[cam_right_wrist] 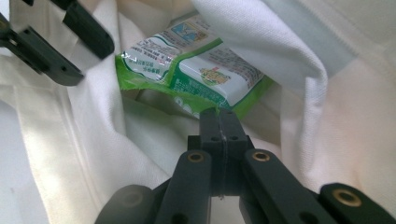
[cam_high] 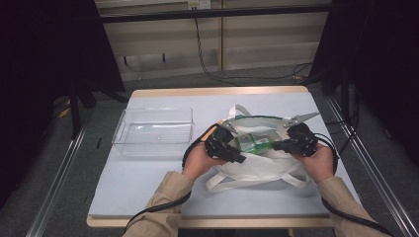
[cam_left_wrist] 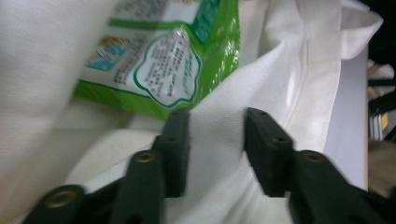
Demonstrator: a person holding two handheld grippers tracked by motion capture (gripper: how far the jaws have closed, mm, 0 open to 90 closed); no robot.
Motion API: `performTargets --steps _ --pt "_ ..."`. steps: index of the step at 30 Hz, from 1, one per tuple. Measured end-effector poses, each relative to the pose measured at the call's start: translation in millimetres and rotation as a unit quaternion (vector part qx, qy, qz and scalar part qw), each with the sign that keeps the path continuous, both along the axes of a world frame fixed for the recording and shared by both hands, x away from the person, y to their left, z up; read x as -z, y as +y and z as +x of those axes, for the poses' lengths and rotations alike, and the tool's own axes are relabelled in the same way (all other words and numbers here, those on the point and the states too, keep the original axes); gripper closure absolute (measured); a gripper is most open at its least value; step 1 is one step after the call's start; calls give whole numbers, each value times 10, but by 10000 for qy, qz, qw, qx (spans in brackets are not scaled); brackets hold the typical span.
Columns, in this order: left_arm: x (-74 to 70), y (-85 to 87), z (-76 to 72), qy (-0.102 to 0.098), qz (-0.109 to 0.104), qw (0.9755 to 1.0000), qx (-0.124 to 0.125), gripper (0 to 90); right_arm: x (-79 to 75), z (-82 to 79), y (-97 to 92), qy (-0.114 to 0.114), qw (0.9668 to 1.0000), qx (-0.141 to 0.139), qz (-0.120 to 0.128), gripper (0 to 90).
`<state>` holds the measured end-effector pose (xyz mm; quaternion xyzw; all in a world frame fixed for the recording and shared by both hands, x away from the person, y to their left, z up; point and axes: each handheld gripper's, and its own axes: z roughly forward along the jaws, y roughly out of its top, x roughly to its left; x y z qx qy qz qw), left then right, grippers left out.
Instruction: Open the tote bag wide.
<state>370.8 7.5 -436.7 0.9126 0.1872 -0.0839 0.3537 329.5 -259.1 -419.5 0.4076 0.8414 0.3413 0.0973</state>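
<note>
Your left gripper [cam_left_wrist: 217, 149], fingers wide, straddles the bag [cam_high: 257, 170] rim. Your right gripper [cam_right_wrist: 219, 123], fingers pressed together, sits nearer, just short of the green packet [cam_right_wrist: 196, 70].

My right gripper [cam_right_wrist: 219, 122] has its jaws pressed together, tips at the edge of a green and white packet [cam_right_wrist: 196, 70] lying inside the white cloth bag [cam_right_wrist: 364, 107]. My left gripper [cam_right_wrist: 70, 44] shows top left, jaws apart around the bag's edge.
</note>
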Motion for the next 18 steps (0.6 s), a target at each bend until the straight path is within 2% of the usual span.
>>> performTargets --steps 2,4,5,9,13,14,15,17,18 --pt "10 -12 -13 60 47 10000 27 756 22 6 12 11 10000 -22 -2 900" --pt "7 -21 -30 40 3 9999 97 863 31 8 16 43 10000 37 3 900" --pt "0 -22 -36 -11 55 9999 120 872 37 14 14 48 10000 24 32 900" --pt "-34 -4 -39 -16 -30 9999 94 888 21 31 -10 30 9999 104 86 900" --pt "-45 19 -67 27 8 9999 107 889 -9 47 -23 -2 9997 201 115 900" --pt "-47 28 -73 41 -10 9999 114 889 -17 54 -26 -15 9996 212 170 900" --pt "-46 36 -78 -26 36 9999 102 890 -33 52 -29 1 9995 269 190 900" --pt "-27 44 -88 53 -23 10000 54 890 -64 67 -49 -15 9987 326 392 900" --pt "-24 51 -77 46 -26 9999 107 890 -79 74 -44 -26 9986 318 429 900"
